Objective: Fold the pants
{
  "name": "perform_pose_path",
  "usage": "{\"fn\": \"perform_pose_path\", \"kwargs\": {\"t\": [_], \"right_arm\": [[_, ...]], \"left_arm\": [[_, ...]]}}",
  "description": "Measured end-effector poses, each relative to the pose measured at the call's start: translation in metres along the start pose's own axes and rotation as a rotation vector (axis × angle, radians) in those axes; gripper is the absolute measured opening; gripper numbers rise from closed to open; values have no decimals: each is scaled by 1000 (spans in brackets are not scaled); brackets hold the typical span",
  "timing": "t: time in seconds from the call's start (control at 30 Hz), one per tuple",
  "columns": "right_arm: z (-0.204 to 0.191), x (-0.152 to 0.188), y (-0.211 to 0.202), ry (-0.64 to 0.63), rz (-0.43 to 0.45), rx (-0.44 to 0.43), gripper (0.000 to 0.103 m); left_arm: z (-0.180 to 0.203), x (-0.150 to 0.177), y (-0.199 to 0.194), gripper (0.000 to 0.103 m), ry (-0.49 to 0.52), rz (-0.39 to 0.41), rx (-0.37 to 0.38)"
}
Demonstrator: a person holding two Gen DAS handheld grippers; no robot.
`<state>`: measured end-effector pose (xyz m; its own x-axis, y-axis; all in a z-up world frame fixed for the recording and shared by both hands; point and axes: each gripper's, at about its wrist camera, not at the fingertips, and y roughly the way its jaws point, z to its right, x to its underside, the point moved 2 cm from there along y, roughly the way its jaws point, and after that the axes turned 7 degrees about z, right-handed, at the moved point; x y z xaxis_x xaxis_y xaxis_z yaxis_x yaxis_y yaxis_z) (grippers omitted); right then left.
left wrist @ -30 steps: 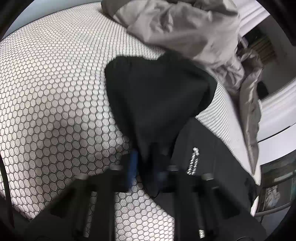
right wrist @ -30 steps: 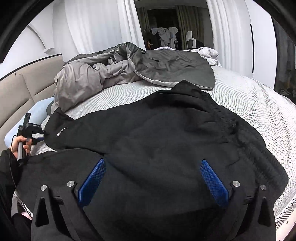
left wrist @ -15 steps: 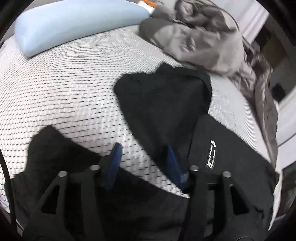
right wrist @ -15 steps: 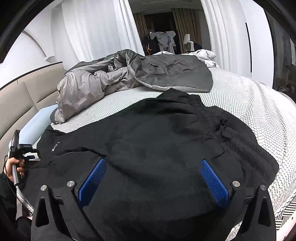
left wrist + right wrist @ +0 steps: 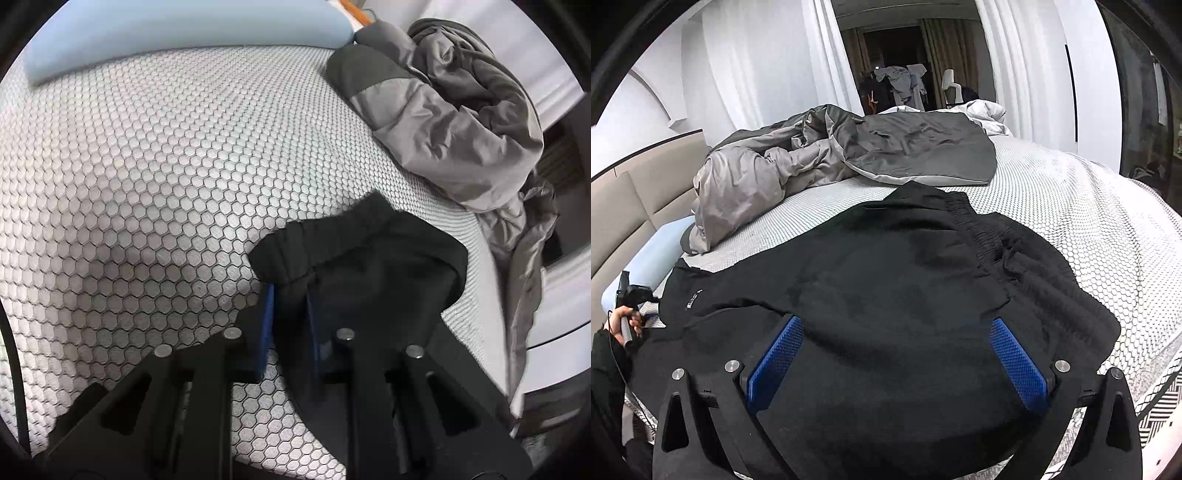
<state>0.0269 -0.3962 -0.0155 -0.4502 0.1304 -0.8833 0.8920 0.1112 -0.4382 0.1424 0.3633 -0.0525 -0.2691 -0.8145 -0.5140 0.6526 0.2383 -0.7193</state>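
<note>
On the bed, in the left wrist view, the left gripper [image 5: 290, 314] has a bunched black cuff of the pants [image 5: 354, 258] between its blue pads [image 5: 266, 325]; the jaws are closing, now narrow, and the cloth fills the gap between them. The cuff rides up off the honeycomb cover [image 5: 147, 184], which suggests the leg end is gripped there so it can be carried over for a fold. A grey duvet [image 5: 454, 122] is heaped at the far right, and a pale blue pillow [image 5: 147, 33] lies along the top edge, both clear of the pants.

In the right wrist view, the pants [image 5: 886, 280] lie spread across the near half of the bed, the gathered waistband [image 5: 993, 229] to the right and the legs running off to the left — there a hand [image 5: 622, 325] holds the left gripper's handle at the leg ends. The right gripper [image 5: 897, 358] hangs over the seat of the pants with its jaws wide and nothing between the pads; whether its fingers rest on the cloth cannot be told. It probably waits there to pin or take the waist end. The duvet [image 5: 831, 158] sits beyond.
</note>
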Motion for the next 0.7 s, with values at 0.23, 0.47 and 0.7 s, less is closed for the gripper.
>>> {"fn": "perform_pose_path", "kwargs": {"t": [0.23, 0.47, 0.7], "right_arm": [[4, 2, 2, 23, 0, 4, 103], [15, 6, -2, 20, -6, 20, 103], [77, 10, -29, 137, 11, 142, 103]], "left_arm": [[2, 12, -64, 23, 218, 212, -183], [-6, 22, -88, 75, 230, 164, -124], [18, 76, -159, 102, 346, 239, 80]]}}
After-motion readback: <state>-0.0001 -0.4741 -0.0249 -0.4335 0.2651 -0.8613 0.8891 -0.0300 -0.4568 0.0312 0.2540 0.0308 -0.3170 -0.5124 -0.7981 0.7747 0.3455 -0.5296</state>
